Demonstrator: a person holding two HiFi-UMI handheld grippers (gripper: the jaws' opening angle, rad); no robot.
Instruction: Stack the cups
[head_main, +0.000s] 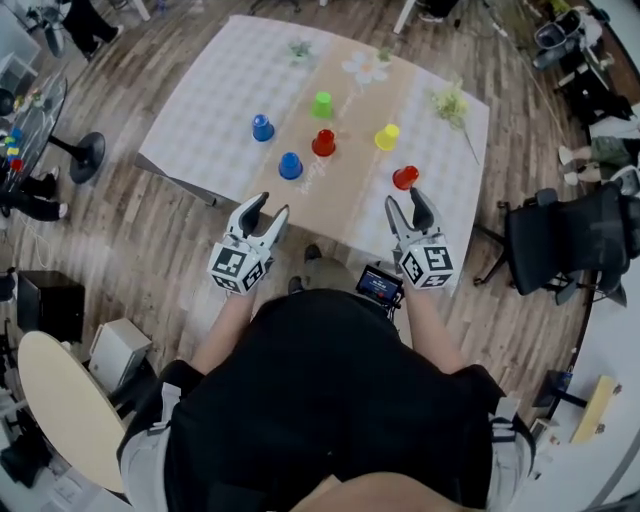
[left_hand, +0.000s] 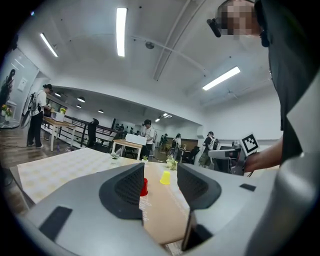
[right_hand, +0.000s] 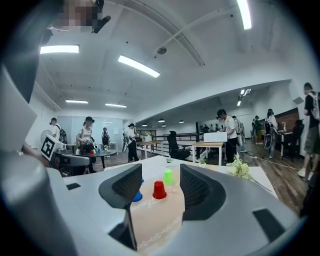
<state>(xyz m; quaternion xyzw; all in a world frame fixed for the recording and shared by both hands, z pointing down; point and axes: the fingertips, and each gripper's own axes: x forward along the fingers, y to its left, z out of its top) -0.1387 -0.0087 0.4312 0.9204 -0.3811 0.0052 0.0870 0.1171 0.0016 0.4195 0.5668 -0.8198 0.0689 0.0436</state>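
Note:
Several small upturned cups stand on the white-and-tan table (head_main: 200, 110): two blue (head_main: 262, 127) (head_main: 290, 165), a green (head_main: 322, 104), a red (head_main: 323, 143), a yellow (head_main: 387, 137), and another red cup (head_main: 405, 178) near the front edge. My left gripper (head_main: 268, 212) hovers open at the table's near edge, just short of the nearer blue cup. My right gripper (head_main: 407, 208) is open, just before the front red cup. Nothing sits between either pair of jaws. The left gripper view shows a red cup (left_hand: 144, 186) and the yellow one (left_hand: 165, 177). Ahead in the right gripper view are red (right_hand: 159, 190), green (right_hand: 168, 176) and blue (right_hand: 137, 196) cups.
Flower sprigs (head_main: 452, 103) and small plants (head_main: 300, 48) lie along the table's far side. A black office chair (head_main: 565, 240) stands to the right. On the floor at left are a round tabletop (head_main: 55, 415) and a stool base (head_main: 88, 155). People stand in the background.

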